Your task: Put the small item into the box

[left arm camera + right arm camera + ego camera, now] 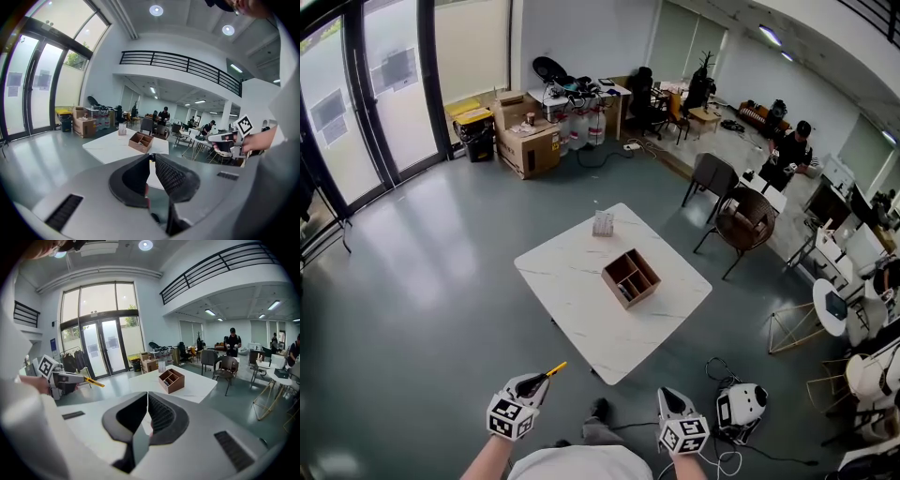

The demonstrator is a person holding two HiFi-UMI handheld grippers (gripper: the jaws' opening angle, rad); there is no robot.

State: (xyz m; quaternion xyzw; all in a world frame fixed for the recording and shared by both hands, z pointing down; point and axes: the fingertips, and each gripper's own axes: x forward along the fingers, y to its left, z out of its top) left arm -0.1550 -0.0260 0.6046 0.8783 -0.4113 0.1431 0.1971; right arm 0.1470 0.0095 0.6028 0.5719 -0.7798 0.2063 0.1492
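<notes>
A brown wooden box (630, 278) with open compartments stands on the white square table (572, 291); it also shows in the left gripper view as the box (141, 141) and in the right gripper view as the box (171, 380). My left gripper (542, 379) is low in front of the table, well short of it, shut on a thin yellow item (555, 369) that pokes forward from its tips. From the right gripper view that yellow item (93, 382) sticks out of the left gripper (79, 378). My right gripper (673, 396) is beside it, jaws shut with nothing between them.
A small clear holder (603, 223) stands at the table's far corner. Dark chairs (741, 217) are to the table's right, a white device with cables (741, 407) lies on the floor near my right gripper, and cardboard boxes (528, 146) stand at the back.
</notes>
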